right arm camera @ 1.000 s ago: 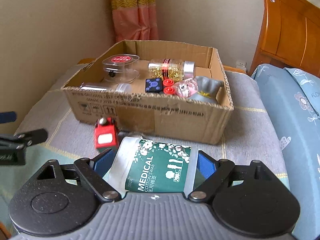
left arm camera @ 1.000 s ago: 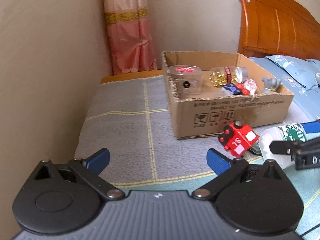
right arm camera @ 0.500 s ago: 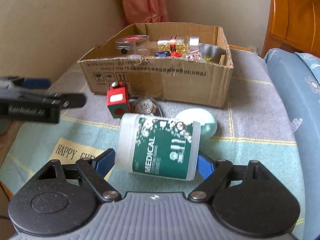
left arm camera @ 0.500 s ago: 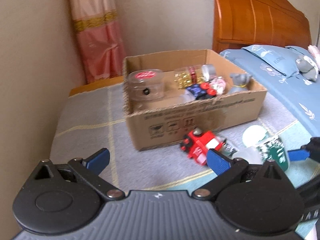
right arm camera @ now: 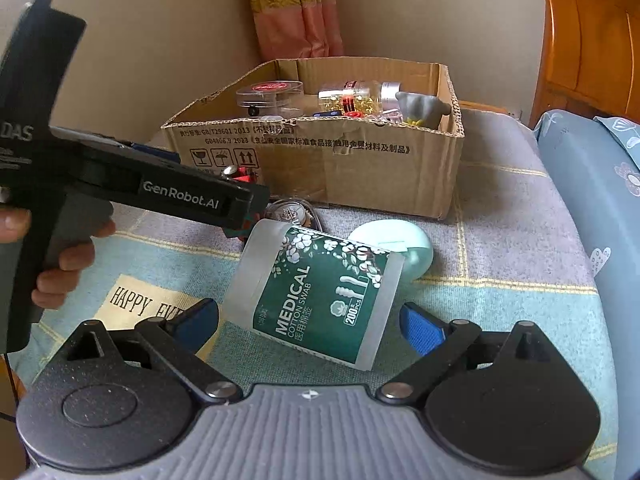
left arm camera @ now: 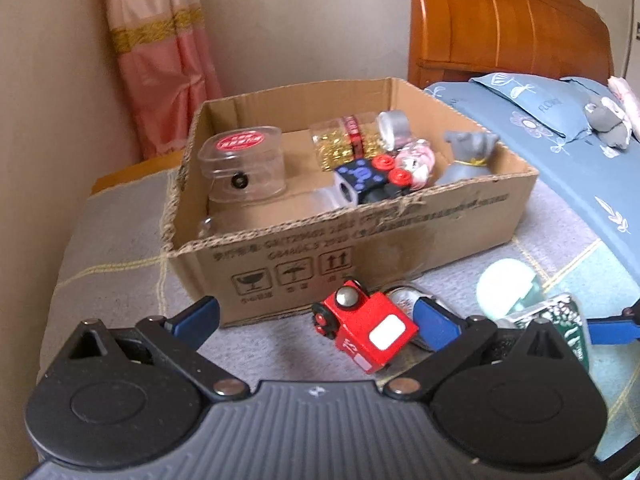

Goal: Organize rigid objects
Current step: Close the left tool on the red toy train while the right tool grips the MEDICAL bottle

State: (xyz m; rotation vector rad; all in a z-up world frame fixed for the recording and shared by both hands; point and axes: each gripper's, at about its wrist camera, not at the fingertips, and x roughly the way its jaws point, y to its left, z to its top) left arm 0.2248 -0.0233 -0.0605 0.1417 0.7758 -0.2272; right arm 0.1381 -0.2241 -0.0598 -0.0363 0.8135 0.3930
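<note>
A cardboard box (left arm camera: 360,240) (right arm camera: 360,156) on the bed holds a clear round tub, a jar of gold beads, a grey pouch and small toys. In front of it lie a red toy train (left arm camera: 366,330), a small round tin (right arm camera: 290,212), a mint oval case (right arm camera: 404,246) and a green cotton swab canister (right arm camera: 316,296) on its side. My left gripper (left arm camera: 316,320) is open with the train between its fingers, close to the right one. My right gripper (right arm camera: 310,322) is open around the canister's near end, not touching it.
The blanket (right arm camera: 500,240) is grey and light blue with yellow lines. A wall runs along the left, a pink curtain (left arm camera: 160,60) hangs behind the box, and a wooden headboard (left arm camera: 500,32) and blue pillows (left arm camera: 540,104) lie to the right.
My left gripper has moved right and forward until the red train sits between its fingers. My right gripper has let go of the canister and drawn back from the box.
</note>
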